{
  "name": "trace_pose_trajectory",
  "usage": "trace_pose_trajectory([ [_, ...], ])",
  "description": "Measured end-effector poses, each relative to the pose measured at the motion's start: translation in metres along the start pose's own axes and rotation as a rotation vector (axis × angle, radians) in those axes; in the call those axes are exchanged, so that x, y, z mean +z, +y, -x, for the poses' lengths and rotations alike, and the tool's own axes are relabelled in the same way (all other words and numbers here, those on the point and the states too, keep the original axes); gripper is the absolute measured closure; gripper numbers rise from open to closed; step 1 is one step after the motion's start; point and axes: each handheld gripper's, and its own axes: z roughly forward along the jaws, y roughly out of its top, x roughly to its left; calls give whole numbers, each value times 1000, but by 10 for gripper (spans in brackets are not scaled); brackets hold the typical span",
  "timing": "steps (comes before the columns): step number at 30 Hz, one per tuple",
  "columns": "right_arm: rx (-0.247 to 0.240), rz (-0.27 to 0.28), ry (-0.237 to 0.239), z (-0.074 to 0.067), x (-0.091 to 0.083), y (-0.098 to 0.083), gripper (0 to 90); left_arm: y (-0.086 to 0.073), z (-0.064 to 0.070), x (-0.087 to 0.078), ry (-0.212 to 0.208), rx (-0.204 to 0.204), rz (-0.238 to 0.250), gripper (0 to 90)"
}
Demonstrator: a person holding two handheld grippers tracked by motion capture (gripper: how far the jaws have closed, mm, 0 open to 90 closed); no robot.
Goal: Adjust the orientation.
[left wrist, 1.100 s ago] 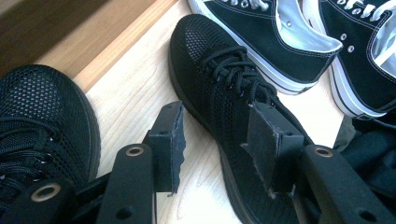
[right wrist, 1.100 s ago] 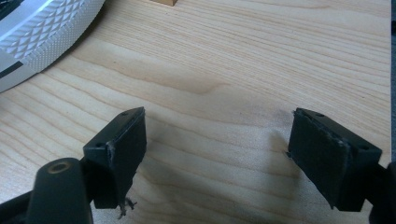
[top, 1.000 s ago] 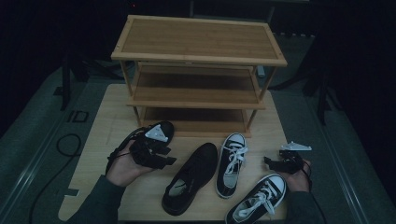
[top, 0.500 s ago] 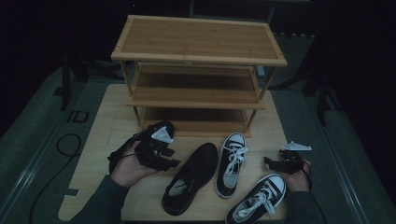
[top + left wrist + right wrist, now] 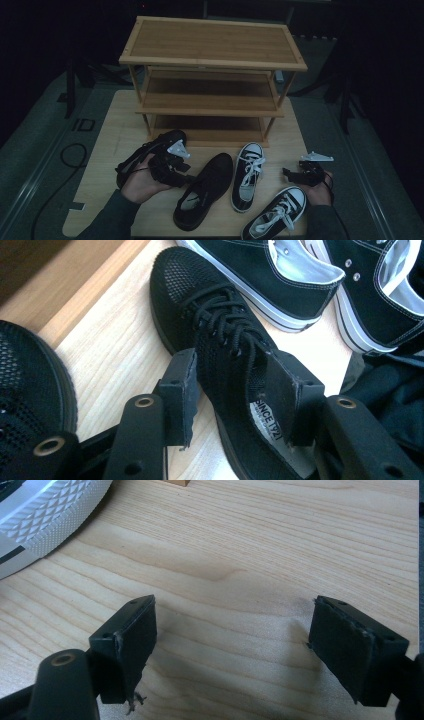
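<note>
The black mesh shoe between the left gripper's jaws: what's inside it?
Inside the black mesh shoe a pale insole with printed lettering shows at the heel opening. The toe end is covered by the laces and mesh upper.

Black mesh shoe (image 5: 225,345), black-and-white sneakers (image 5: 248,175), tan shelf (image 5: 212,47)
</note>
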Motion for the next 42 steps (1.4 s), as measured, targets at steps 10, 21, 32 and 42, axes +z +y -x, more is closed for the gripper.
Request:
trace_pose_trajectory([
  [10,0,0,0,0,0,0,190,0,2,16,-14,12,-46,592],
  [21,0,0,0,0,0,0,190,5,7,43,8,11,-128,653],
  [32,1,0,1,0,0,0,189,8,9,49,72,-37,-118,848],
  [42,1,0,1,0,0,0,189,-1,0,42,74,-83,-87,857],
])
